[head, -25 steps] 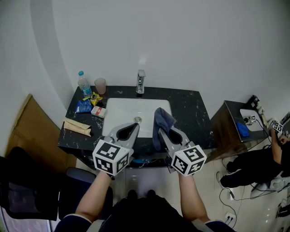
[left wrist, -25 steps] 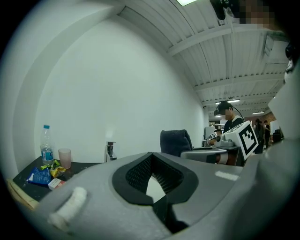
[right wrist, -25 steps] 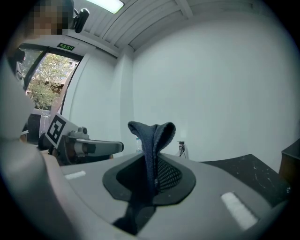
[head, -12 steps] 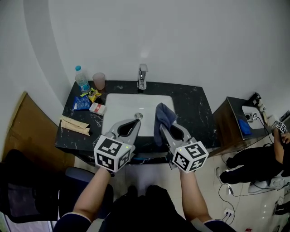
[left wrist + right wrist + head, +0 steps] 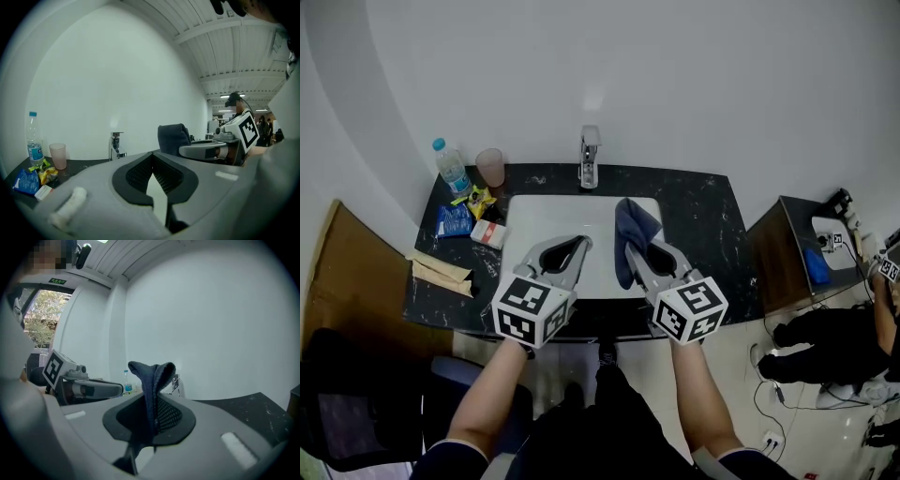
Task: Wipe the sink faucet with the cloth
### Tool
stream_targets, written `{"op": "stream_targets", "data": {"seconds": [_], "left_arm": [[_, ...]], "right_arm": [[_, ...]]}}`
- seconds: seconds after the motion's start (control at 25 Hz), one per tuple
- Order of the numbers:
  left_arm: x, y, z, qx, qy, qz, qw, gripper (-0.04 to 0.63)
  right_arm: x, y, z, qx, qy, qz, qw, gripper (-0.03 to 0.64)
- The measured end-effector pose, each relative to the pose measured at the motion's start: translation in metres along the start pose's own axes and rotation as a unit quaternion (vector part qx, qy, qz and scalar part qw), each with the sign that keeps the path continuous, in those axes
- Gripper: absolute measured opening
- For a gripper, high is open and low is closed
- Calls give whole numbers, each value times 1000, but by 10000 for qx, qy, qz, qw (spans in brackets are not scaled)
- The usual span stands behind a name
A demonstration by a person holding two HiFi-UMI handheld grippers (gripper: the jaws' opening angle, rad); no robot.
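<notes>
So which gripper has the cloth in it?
The right gripper, jaws clamped on the dark blue cloth; the left gripper is closed with nothing between its jaws.

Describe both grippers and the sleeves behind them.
The left gripper and right gripper match: grey plastic shells tapering forward, black ribbed pads inside, a white cube with black square markers at the back. Forearms are bare; short dark sleeves with pale edging.

Bright, even light; soft glare spot on the wall (image 5: 592,98) above the worktop's (image 5: 703,225) back edge. Gripper views bulge, corners black.
</notes>
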State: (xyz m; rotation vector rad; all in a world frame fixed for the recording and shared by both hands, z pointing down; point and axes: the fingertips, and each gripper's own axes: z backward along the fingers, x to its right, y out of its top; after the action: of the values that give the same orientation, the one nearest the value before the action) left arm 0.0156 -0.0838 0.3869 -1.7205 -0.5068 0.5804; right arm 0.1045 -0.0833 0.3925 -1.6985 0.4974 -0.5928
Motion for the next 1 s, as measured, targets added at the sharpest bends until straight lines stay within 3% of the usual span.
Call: {"op": "stream_targets", "data": {"seconds": [0.4,0.64,0.84,1.0], "left_arm": [[-61,-15,-92,-426,748,99,9962,2],[-80,-12,-118,-373,1137,17,9928,2],[-92,-7,-137,-182,1070,25,9941,2],[-102,-6,-150,-179,924,125,9955,2]], "right_arm": [[92,-1,-98,-321,450,577,9968,58],[120,36,-139,-174,663,1193,9905,58],[123,79,-193,-260,903,2192,9712,58],[123,85,-249,-839,1144,2887,9468,57]]}}
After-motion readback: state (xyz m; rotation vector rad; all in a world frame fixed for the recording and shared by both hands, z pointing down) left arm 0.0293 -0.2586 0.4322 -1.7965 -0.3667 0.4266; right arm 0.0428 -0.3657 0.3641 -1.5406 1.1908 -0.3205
